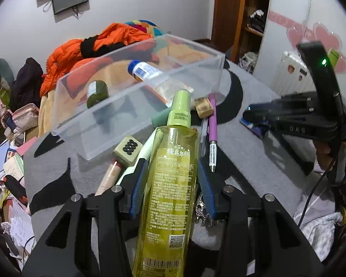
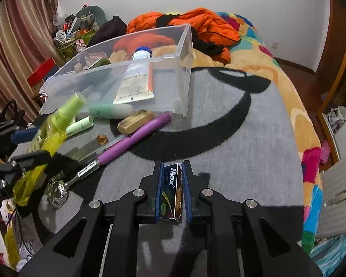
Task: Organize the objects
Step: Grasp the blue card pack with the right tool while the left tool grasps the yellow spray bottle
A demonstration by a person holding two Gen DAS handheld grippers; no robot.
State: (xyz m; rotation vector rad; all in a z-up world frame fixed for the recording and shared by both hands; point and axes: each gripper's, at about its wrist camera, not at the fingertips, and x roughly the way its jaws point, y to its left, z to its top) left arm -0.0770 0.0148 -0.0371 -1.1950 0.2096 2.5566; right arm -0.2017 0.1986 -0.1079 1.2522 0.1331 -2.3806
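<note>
My left gripper (image 1: 171,164) is shut on a yellow-green spray bottle (image 1: 170,191), whose cap points toward a clear plastic bin (image 1: 99,129) on the grey mat. In the right wrist view the same bottle (image 2: 50,133) hangs tilted at the left. My right gripper (image 2: 172,165) is shut on a small dark blue box marked "Max" (image 2: 170,191), low over the mat. The bin (image 2: 183,46) holds a white tube with a blue cap (image 2: 136,78) and a dark green bottle (image 1: 96,92). Beside the bin lie a purple pen (image 2: 136,138), a wooden block (image 2: 135,121), a pale green tube (image 2: 110,111) and a green die (image 1: 128,149).
The grey mat (image 2: 242,138) with black curved markings lies on a bed covered by a colourful blanket (image 2: 288,97). An orange jacket (image 2: 196,20) is heaped behind the bin. A silver ornament (image 2: 57,191) lies near the pen. Cluttered bags and papers (image 1: 11,161) crowd the left side.
</note>
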